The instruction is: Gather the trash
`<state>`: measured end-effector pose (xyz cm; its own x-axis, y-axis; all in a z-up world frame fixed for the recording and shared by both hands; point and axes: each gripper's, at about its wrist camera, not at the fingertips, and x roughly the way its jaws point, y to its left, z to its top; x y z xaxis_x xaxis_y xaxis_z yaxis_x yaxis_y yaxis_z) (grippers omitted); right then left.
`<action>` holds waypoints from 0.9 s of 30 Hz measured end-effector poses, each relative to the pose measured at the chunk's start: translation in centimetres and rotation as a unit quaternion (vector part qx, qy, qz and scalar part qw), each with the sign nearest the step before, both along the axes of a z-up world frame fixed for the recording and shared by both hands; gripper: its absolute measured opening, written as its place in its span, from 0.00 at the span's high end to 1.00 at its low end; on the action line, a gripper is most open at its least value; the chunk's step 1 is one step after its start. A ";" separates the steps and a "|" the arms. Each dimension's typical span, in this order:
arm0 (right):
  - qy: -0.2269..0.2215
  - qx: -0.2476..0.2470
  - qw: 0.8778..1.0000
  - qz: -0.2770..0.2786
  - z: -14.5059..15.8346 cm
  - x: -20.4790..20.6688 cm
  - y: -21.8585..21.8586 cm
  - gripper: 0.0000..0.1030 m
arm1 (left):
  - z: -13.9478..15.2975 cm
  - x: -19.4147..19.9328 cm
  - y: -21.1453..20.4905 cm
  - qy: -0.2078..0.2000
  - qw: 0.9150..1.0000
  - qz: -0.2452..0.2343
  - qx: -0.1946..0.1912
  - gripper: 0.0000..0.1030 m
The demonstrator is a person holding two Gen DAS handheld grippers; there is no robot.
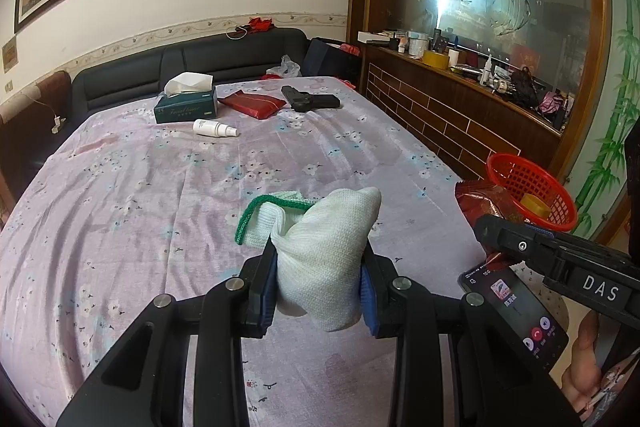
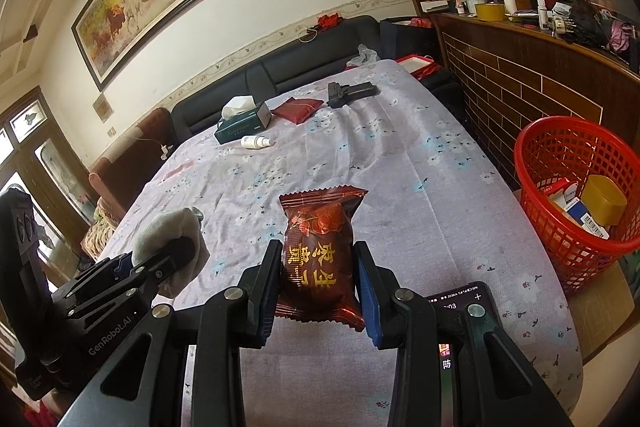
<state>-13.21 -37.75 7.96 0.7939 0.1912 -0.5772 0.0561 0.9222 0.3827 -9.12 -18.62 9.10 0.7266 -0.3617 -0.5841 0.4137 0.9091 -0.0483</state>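
My left gripper [image 1: 318, 277] is shut on a bunched white knitted cloth [image 1: 328, 251] with a green edge, held above the table. From the right wrist view the same cloth [image 2: 168, 231] shows at the left in the left gripper [image 2: 168, 259]. My right gripper [image 2: 318, 279] is shut on a red snack packet [image 2: 320, 251] with gold characters, held upright. That packet [image 1: 484, 203] shows at the right of the left wrist view, ahead of the right gripper [image 1: 496, 227]. A red mesh basket [image 2: 576, 163] with several boxes inside stands just right of the table edge.
A flowered purple cloth covers the table [image 1: 200, 207]. At its far end lie a green tissue box [image 1: 186, 105], a white spray bottle [image 1: 214, 127], a red pouch [image 1: 254, 103] and a black gun-shaped object [image 1: 310, 99]. A phone [image 1: 516, 311] lies near the right edge. A black sofa and a wooden counter lie beyond.
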 end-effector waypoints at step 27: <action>-0.024 0.019 0.997 -0.074 1.6 -3.4 -7.9 0.63 | 1.2 0.3 -8.3 0.002 0.997 -0.073 0.031 0.69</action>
<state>-16.63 -45.70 9.59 0.8421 0.0906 -0.5317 0.1711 0.8900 0.4227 -8.80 -26.90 10.28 0.6656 -0.4270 -0.6121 0.5424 0.8401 0.0038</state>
